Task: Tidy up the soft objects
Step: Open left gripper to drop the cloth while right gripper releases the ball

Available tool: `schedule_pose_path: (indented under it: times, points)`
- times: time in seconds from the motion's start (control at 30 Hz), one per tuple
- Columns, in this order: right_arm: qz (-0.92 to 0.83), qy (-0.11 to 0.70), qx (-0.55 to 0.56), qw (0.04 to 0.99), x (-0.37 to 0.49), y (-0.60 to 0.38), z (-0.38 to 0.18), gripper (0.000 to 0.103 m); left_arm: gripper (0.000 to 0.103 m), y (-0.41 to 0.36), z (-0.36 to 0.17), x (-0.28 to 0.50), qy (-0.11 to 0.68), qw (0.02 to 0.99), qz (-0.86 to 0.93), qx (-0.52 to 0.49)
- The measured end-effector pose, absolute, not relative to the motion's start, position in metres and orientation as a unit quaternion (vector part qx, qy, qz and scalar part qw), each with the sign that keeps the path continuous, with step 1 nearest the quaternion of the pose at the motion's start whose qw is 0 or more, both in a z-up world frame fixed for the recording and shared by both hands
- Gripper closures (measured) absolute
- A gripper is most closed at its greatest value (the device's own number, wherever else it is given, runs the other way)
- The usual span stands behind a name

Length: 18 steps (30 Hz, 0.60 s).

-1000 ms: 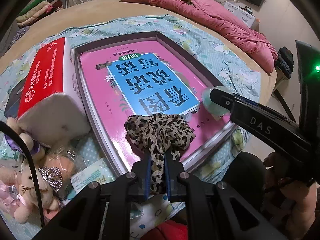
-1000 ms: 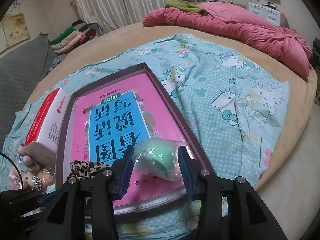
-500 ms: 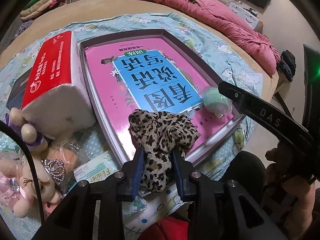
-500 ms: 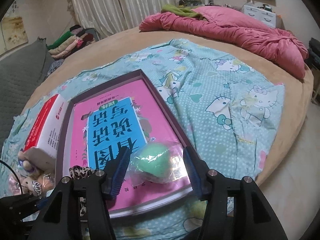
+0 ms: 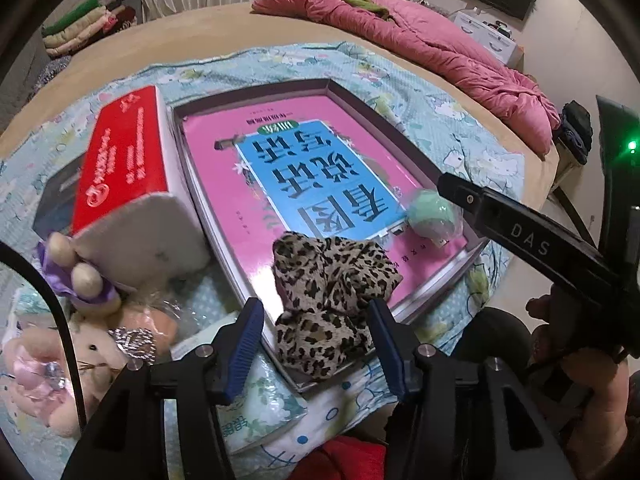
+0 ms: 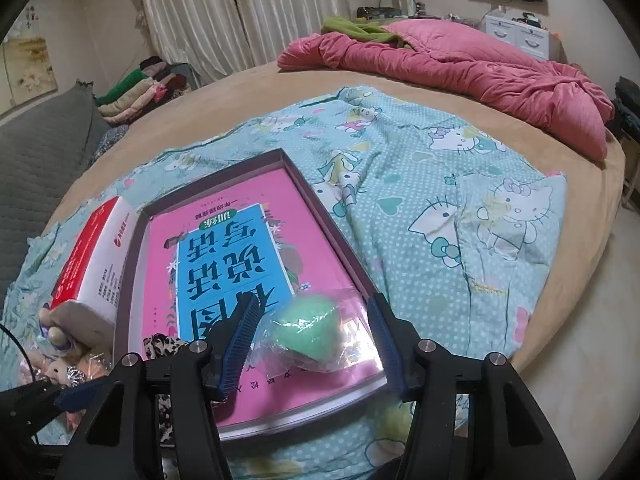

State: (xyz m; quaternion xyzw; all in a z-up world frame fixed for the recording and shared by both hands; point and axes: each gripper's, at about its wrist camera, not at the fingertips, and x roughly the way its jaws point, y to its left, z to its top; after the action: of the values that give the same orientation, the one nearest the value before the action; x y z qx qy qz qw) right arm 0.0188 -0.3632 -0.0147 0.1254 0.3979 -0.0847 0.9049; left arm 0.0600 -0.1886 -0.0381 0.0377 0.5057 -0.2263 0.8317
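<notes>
A leopard-print scrunchie [image 5: 332, 280] lies on the near rim of a shallow box [image 5: 360, 104] that holds a pink and blue book [image 5: 312, 184]. My left gripper [image 5: 316, 344] straddles the scrunchie; its jaws are opening and the blue pads no longer press the fabric. A green soft ball in clear wrap [image 6: 308, 336] rests on the book's near right corner. It sits between the spread pads of my right gripper [image 6: 314, 340], which is open. In the left wrist view the ball [image 5: 430, 216] shows beside the right gripper's black finger [image 5: 480, 208].
A red and white tissue pack [image 5: 120, 168] leans on the box's left side. Plush toys [image 5: 88, 344] and a wipes pack [image 5: 260, 412] lie at the near left. A cartoon-cat sheet [image 6: 460, 200] covers the round bed, with a pink quilt [image 6: 460, 64] at the back.
Both grippers have opened. The left one let go of the scrunchie, which slumped onto the box rim. The right one released the green ball, now lying on the book.
</notes>
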Motion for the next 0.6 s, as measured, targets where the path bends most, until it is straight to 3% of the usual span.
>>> schedule_pose_path:
  times: [0.13,0.2,0.6]
  points:
    - [-0.083,0.391,0.125,0.908,0.018,-0.362,-0.012,0.042,0.043,-0.185,-0.028,0.057,0.492,0.841,-0.222,0.042]
    - [-0.084,0.388,0.123,0.910,0.017,-0.361,-0.011,0.033,0.038,-0.183,-0.023,0.056,0.486,0.845,-0.219,0.042]
    - [-0.089,0.375,0.100,0.917,0.015,-0.356,-0.003,0.029,0.034,-0.173,-0.005,0.051,0.474,0.856,-0.202,0.048]
